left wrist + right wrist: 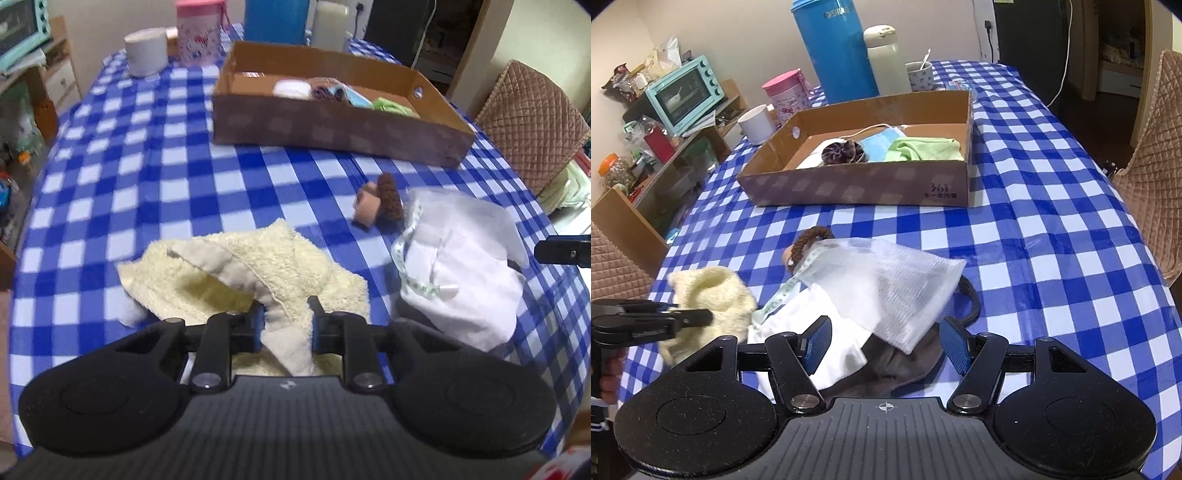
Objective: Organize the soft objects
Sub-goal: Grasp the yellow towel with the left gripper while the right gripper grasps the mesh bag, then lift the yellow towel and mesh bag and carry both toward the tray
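Note:
My left gripper (286, 325) is shut on a fold of the cream fluffy cloth (221, 273), which lies on the checked table; it also shows in the right wrist view (713, 291) with the left gripper's fingers (687, 317) on it. My right gripper (884, 341) is open just above a pile of a white mesh bag (901, 291), a white cloth (812, 325) and a dark brown cloth (901, 365). A brown hair tie (809, 238) and a small beige roll (367, 206) lie beyond the pile. The cardboard box (857, 184) holds a green cloth (923, 149), a blue mask and a dark scrunchie.
Behind the box stand a blue thermos (834, 48), a white flask (886, 55), a cup with a spoon (919, 75), a pink container (786, 94) and a white mug (757, 123). Quilted chairs (1156, 155) flank the table. A shelf with a teal oven (685, 94) stands left.

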### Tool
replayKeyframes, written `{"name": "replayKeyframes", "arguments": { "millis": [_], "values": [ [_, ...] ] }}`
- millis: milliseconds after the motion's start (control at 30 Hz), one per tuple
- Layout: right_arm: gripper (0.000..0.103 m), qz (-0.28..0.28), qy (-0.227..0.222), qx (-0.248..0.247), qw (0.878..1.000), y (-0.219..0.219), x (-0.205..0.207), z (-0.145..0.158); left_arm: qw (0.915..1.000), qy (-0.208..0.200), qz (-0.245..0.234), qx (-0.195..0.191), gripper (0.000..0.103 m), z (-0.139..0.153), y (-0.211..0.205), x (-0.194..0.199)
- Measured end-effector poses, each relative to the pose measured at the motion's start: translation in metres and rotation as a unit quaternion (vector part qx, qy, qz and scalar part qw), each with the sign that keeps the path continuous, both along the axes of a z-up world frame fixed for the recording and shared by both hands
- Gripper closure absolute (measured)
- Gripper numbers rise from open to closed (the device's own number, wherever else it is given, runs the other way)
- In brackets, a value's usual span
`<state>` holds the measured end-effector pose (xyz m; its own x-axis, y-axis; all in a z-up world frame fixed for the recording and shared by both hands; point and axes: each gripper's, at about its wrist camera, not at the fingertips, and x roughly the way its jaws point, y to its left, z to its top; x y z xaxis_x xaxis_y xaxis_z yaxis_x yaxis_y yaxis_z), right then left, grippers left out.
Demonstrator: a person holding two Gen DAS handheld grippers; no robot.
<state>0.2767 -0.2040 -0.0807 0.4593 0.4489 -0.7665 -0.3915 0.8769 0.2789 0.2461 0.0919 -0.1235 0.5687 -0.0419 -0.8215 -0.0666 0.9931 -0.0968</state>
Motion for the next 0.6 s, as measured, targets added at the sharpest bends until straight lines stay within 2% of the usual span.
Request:
{"name": "replayKeyframes", "arguments": {
  "millis": [167,267,533,600],
  "values": [
    [0.038,0.001,-0.016,-0.004,1.0,0.0,0.009,-0.004,0.9986,-0.032,0.021,0.035,0.084,0.023,0.009,-0.001],
    [0.038,-0.006,-0.014,-0.004,1.0,0.0,0.017,-0.012,0.9976,-0.043,0.035,0.041,0.084,0.033,0.017,0.0],
    [0.039,-0.052,0.04,0.039,0.997,-0.011,0.041,-0.04,0.9973,-0.039,0.049,0.039,0.084,0.036,0.02,0.002],
    [0.053,-0.045,0.032,0.047,0.997,-0.012,0.041,-0.039,0.9974,-0.036,0.048,0.04,0.084,0.034,0.018,0.002]
  ]
}}
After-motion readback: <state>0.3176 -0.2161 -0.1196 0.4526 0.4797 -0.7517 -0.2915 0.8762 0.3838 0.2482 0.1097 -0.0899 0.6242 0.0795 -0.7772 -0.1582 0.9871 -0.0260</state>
